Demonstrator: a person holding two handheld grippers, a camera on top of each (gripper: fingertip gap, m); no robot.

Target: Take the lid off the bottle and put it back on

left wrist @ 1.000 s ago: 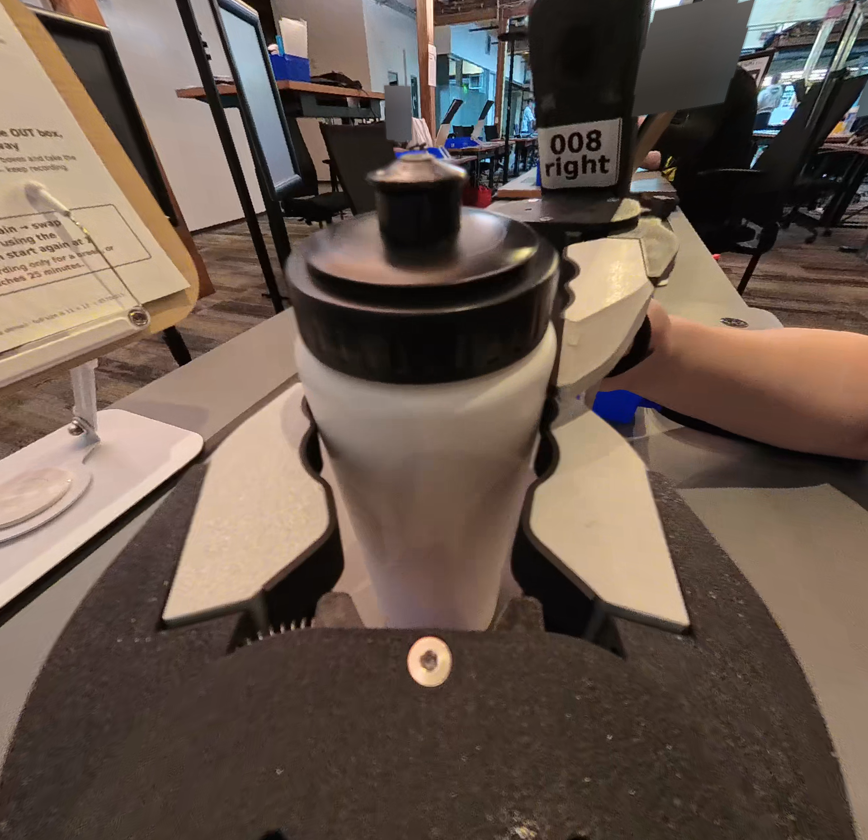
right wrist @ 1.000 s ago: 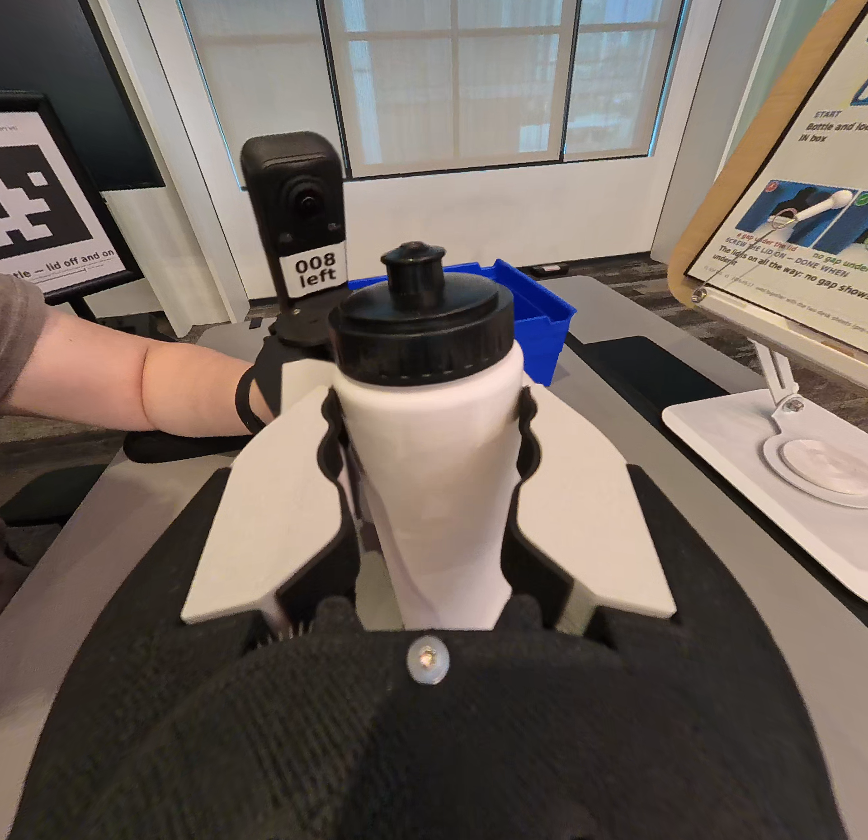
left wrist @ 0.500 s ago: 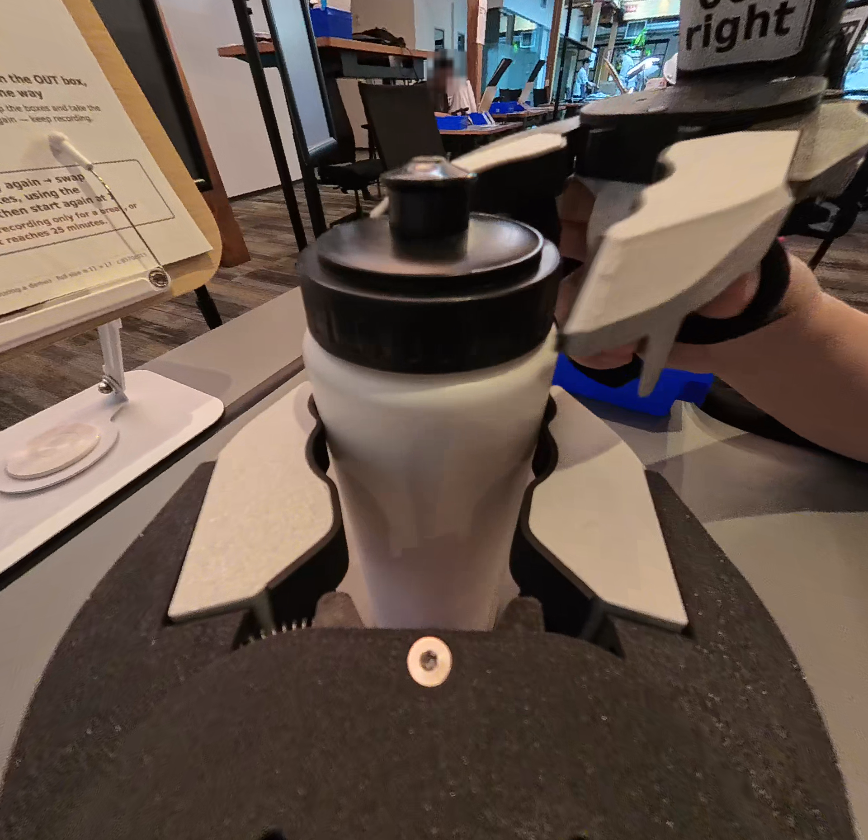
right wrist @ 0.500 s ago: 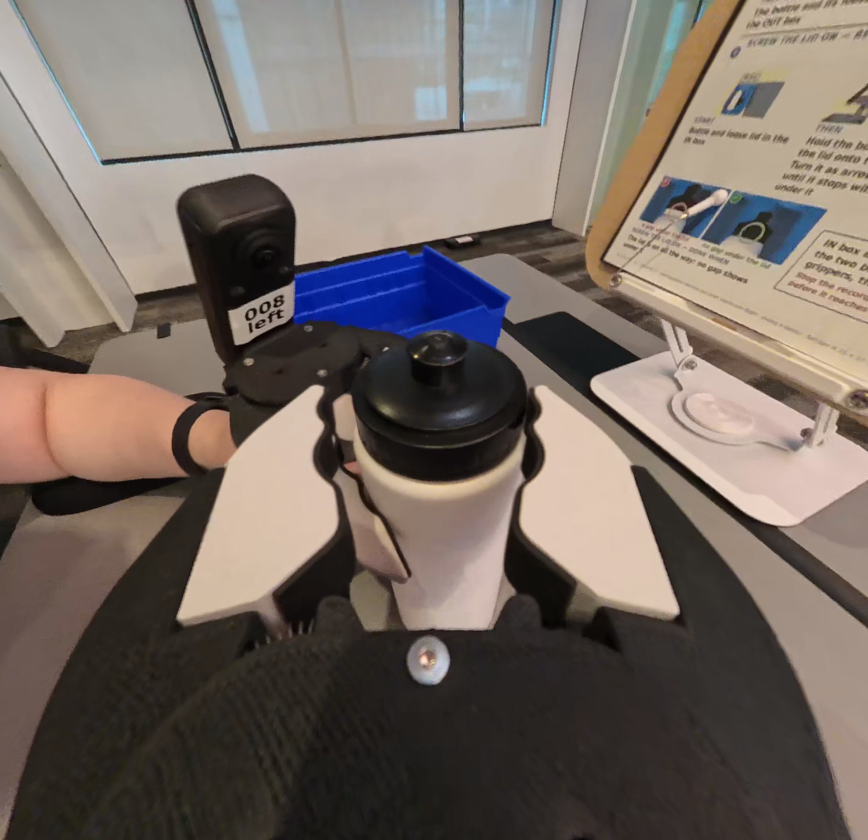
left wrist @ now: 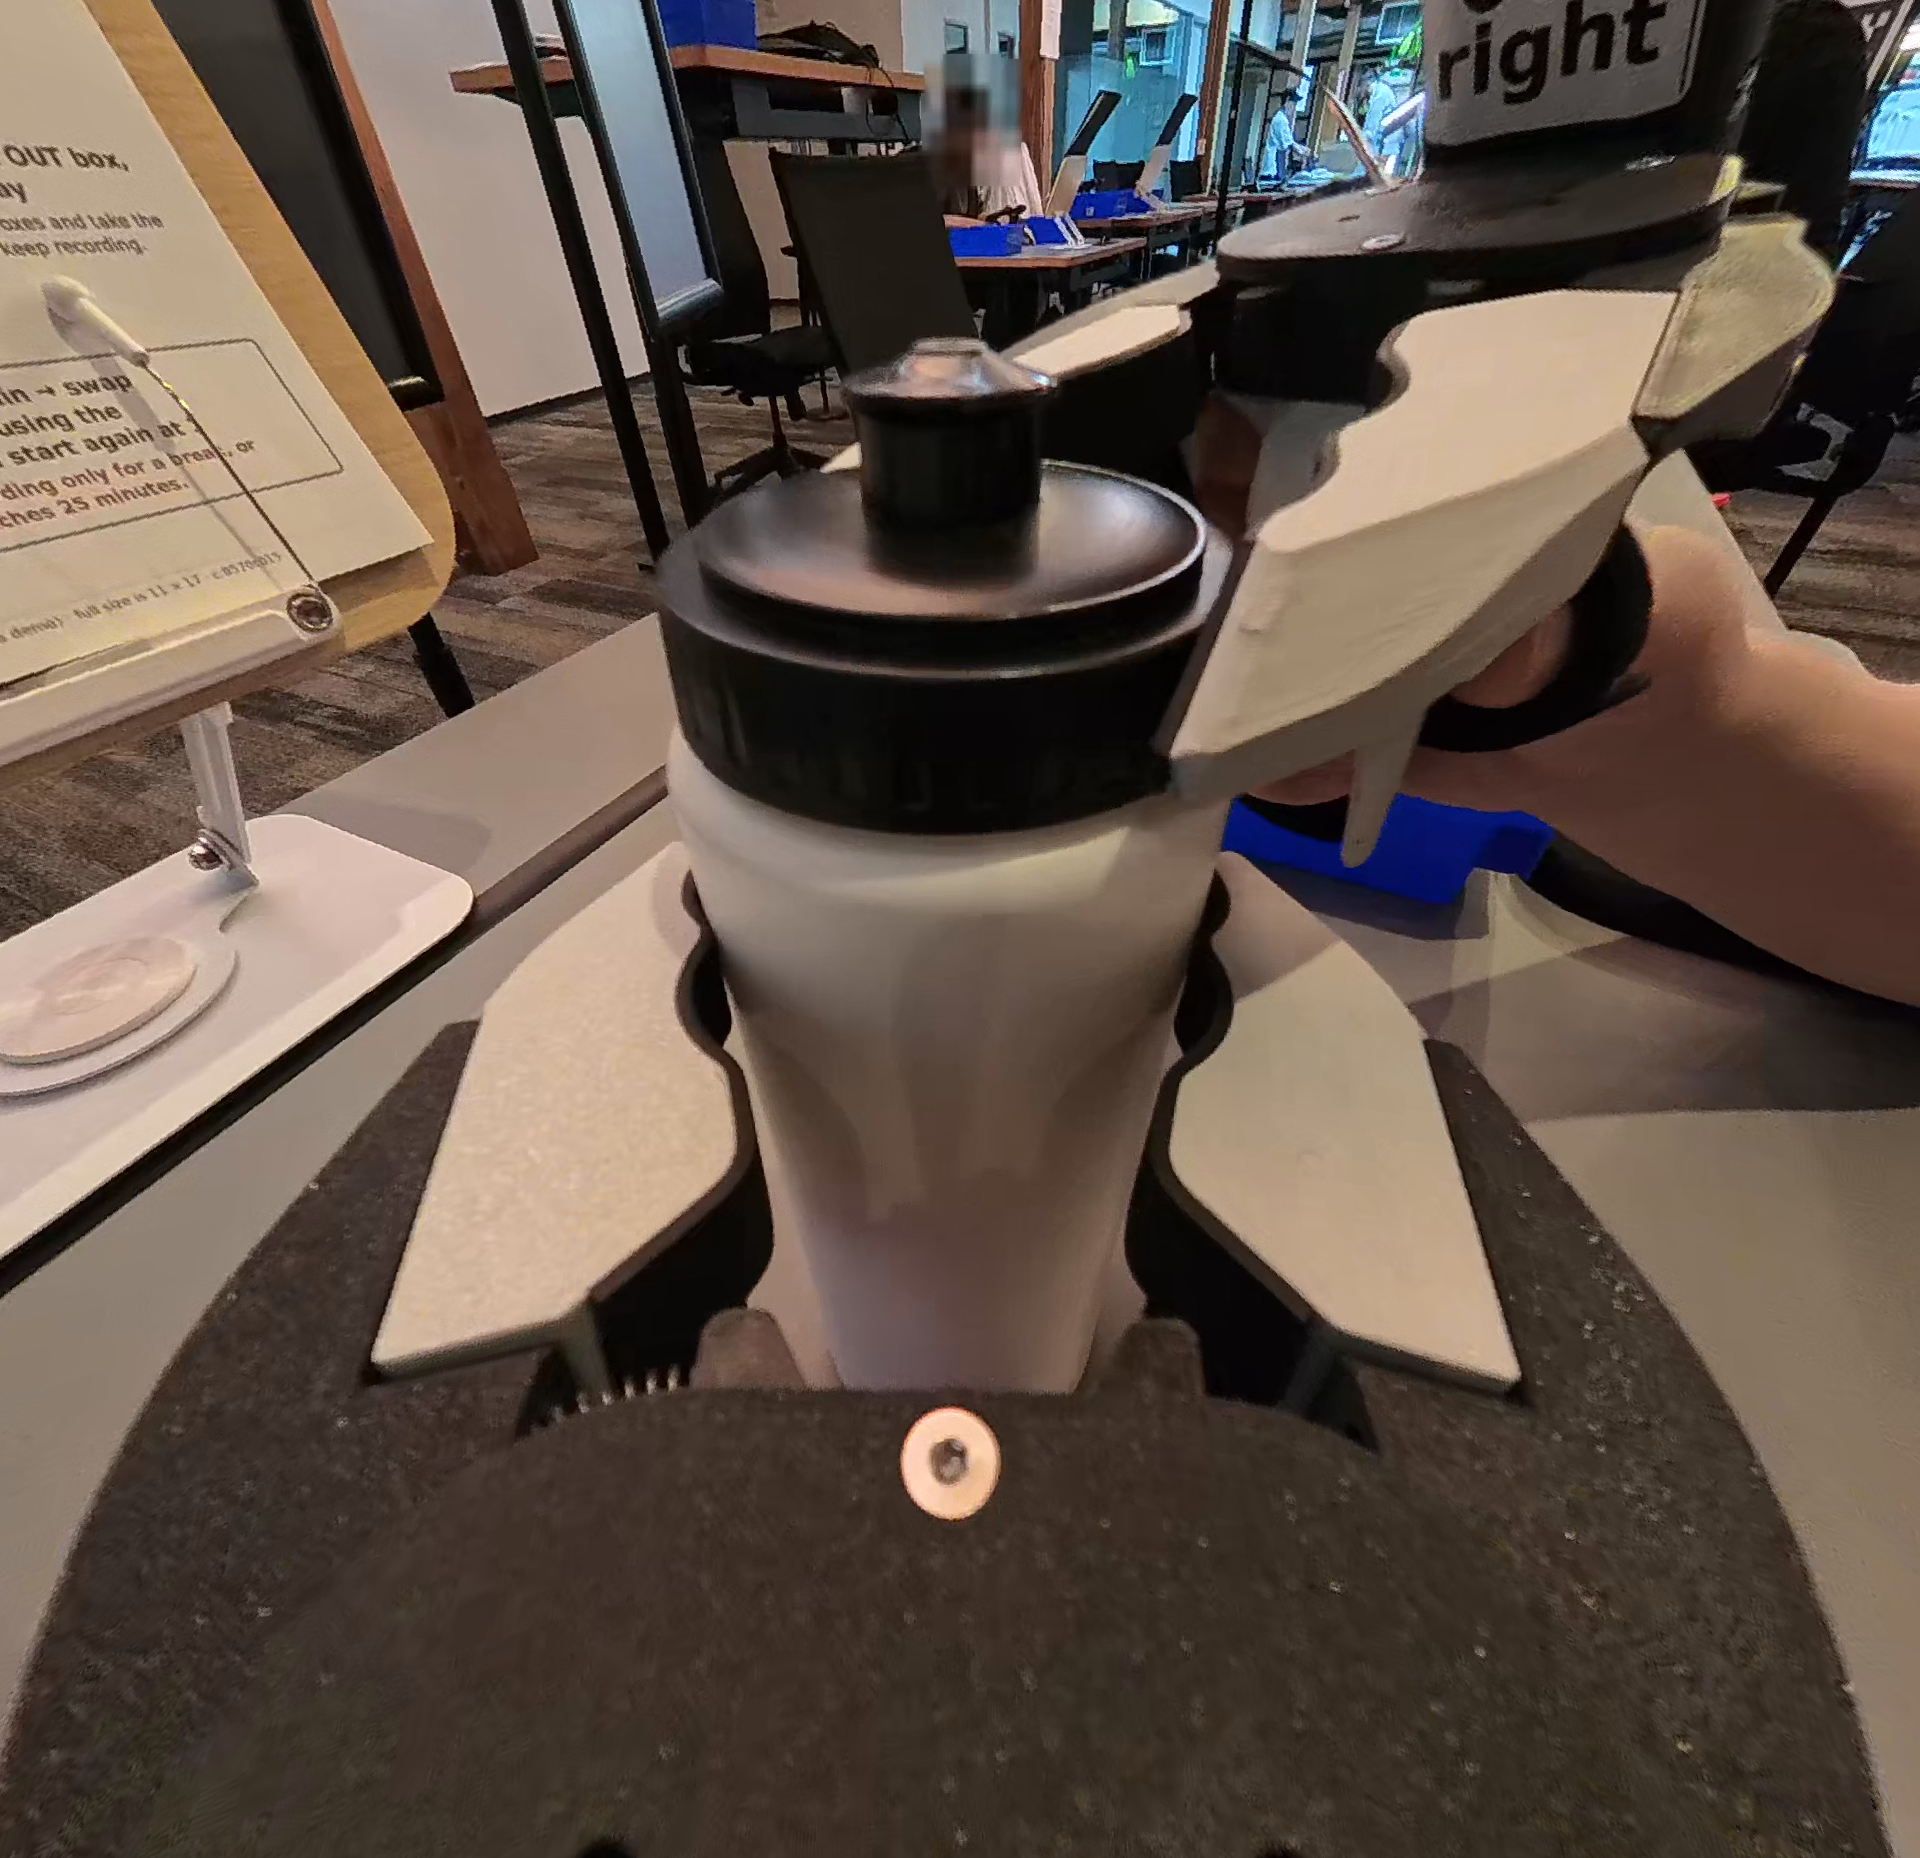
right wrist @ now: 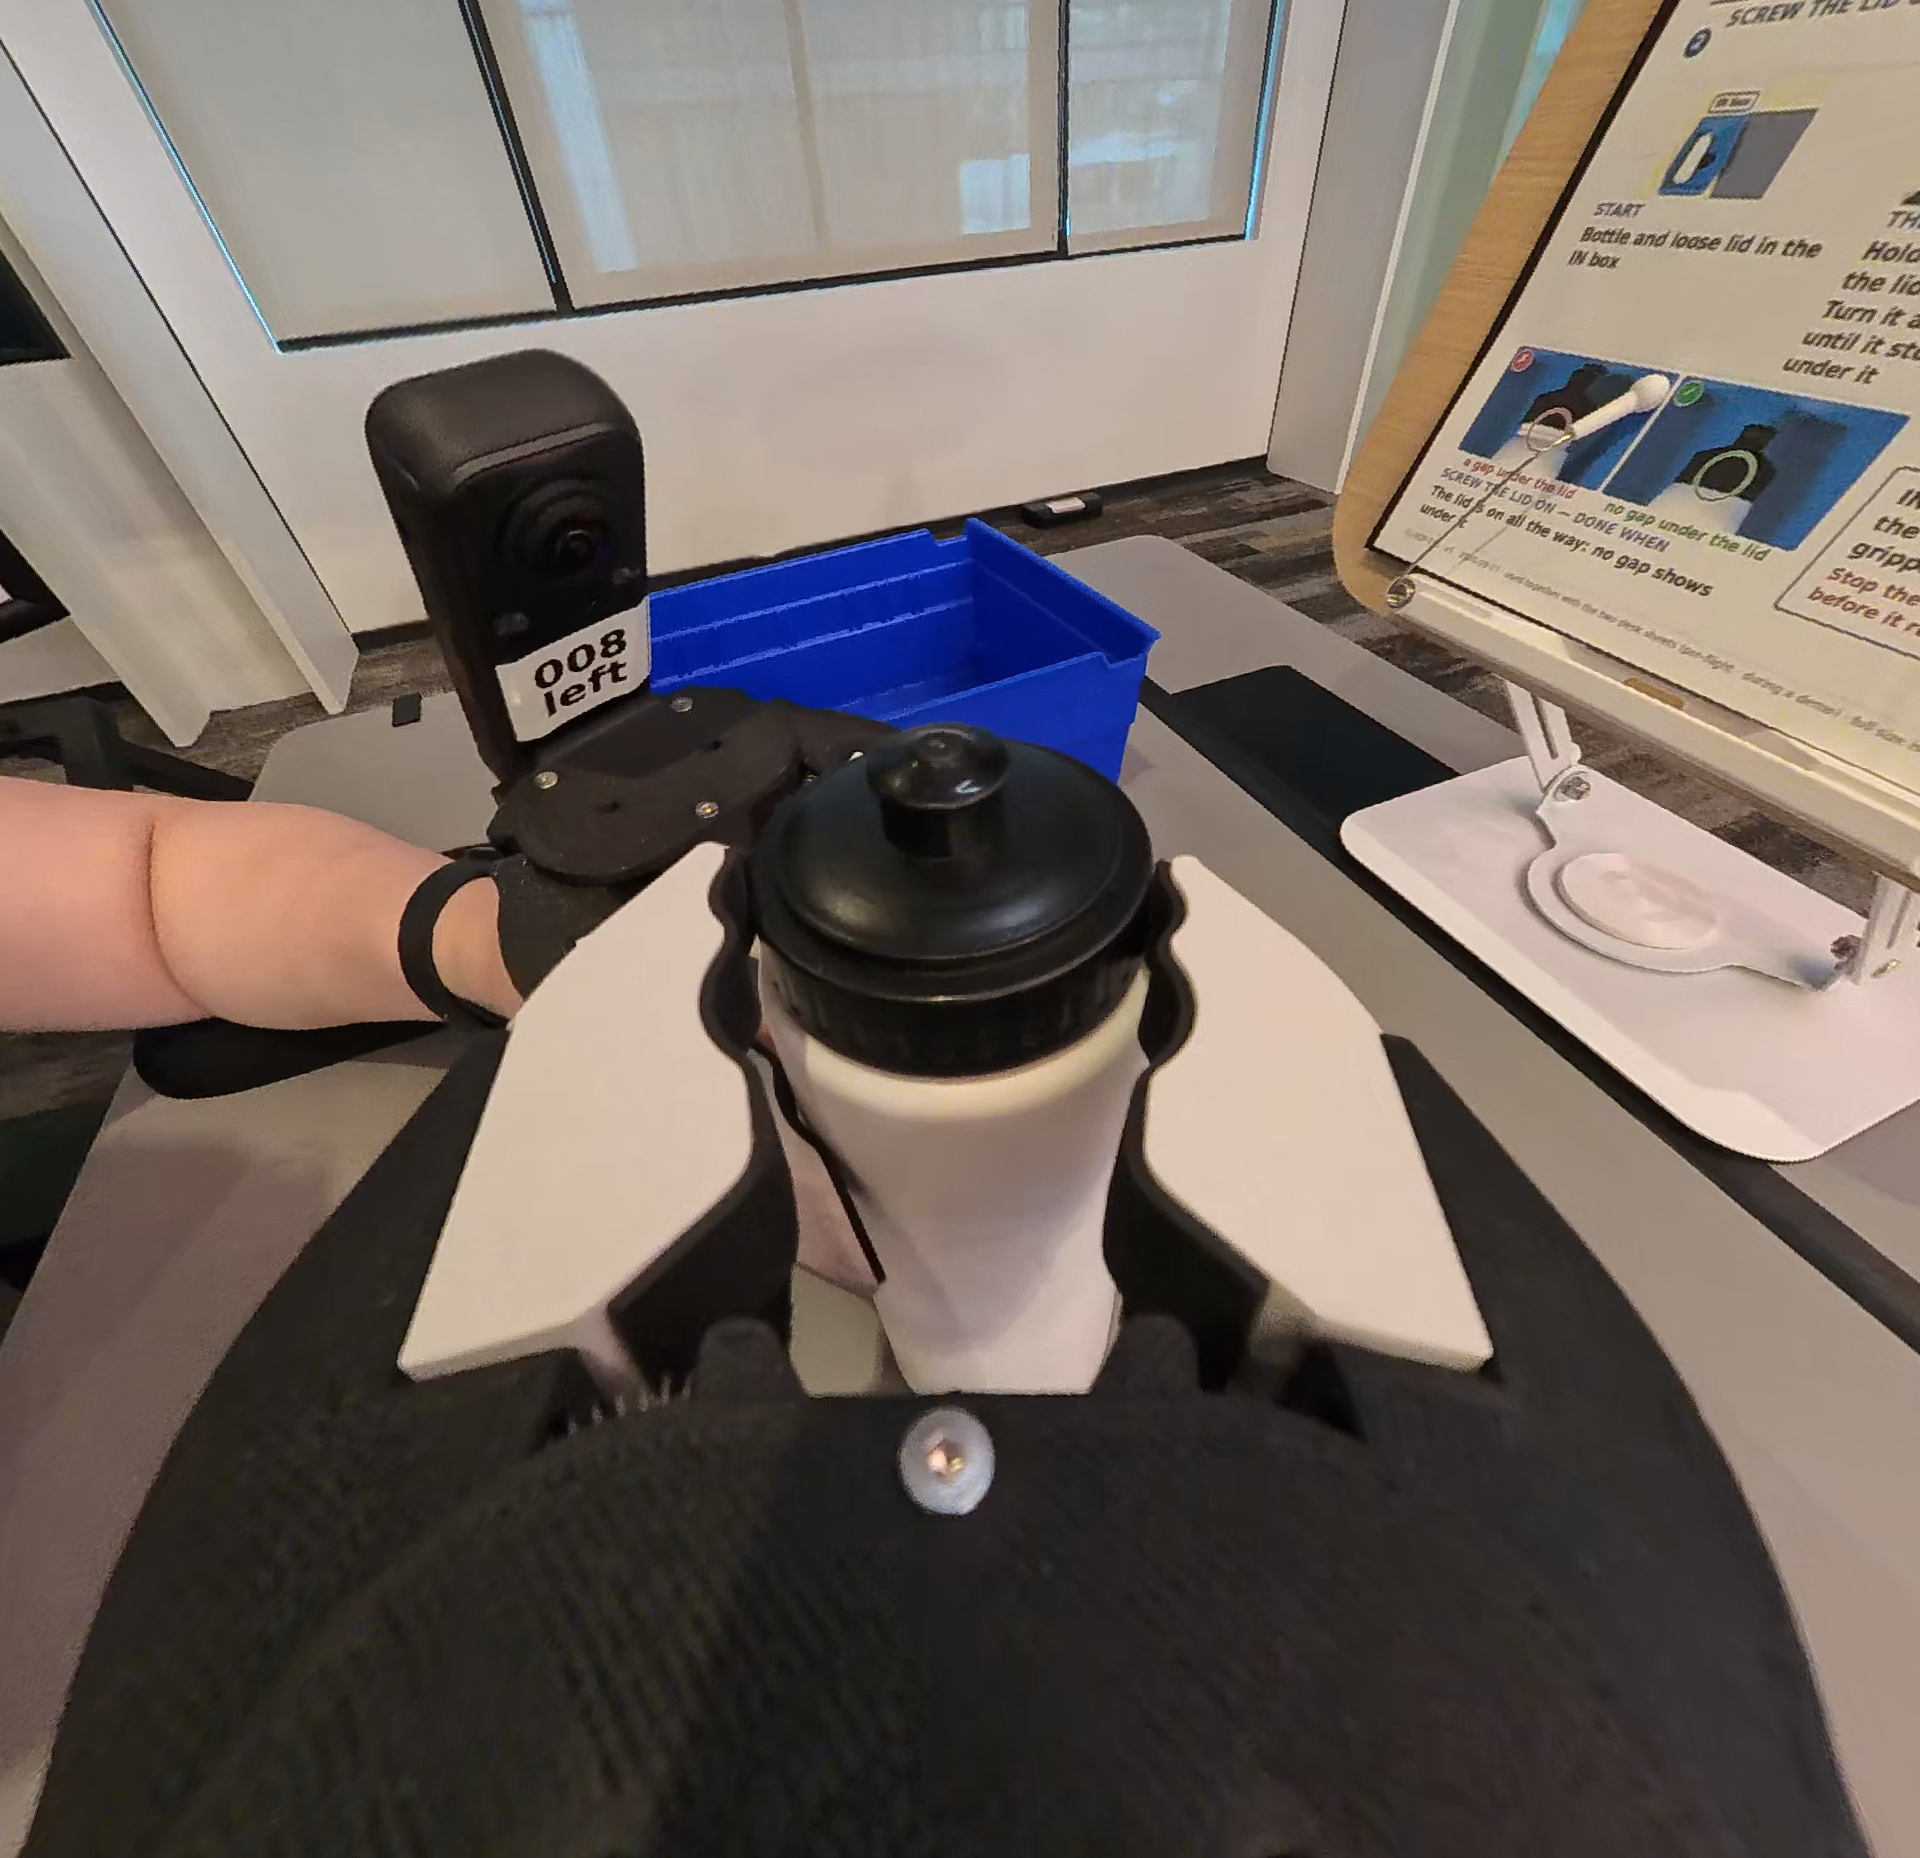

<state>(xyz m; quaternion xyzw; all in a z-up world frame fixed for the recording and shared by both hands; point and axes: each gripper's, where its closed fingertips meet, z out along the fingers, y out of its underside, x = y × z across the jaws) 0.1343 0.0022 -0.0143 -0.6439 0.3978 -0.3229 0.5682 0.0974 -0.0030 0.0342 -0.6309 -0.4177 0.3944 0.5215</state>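
Observation:
A white bottle [left wrist: 945, 1029] with a black screw lid [left wrist: 935, 707] and pull spout stands upright. My left gripper [left wrist: 951, 894] is shut on the bottle's white body, below the lid. My right gripper [right wrist: 945, 863] comes in from above and is shut on the lid [right wrist: 956, 935], one finger on each side of its ribbed rim. In the left wrist view its near finger [left wrist: 1403, 541] presses the lid's right side. The bottle body [right wrist: 966, 1185] shows below. The lid sits fully down on the bottle. The left gripper's body [right wrist: 644, 800] shows behind the bottle.
A blue bin [right wrist: 904, 645] sits on the grey table [right wrist: 1247, 613] behind the bottle; it also shows in the left wrist view [left wrist: 1382, 852]. An instruction board on a white stand [right wrist: 1662, 977] is at the right, and at the left in the left wrist view [left wrist: 260, 935].
My right gripper has risen from the bottle's body to the lid and now looks down on it. My left gripper keeps its hold on the body.

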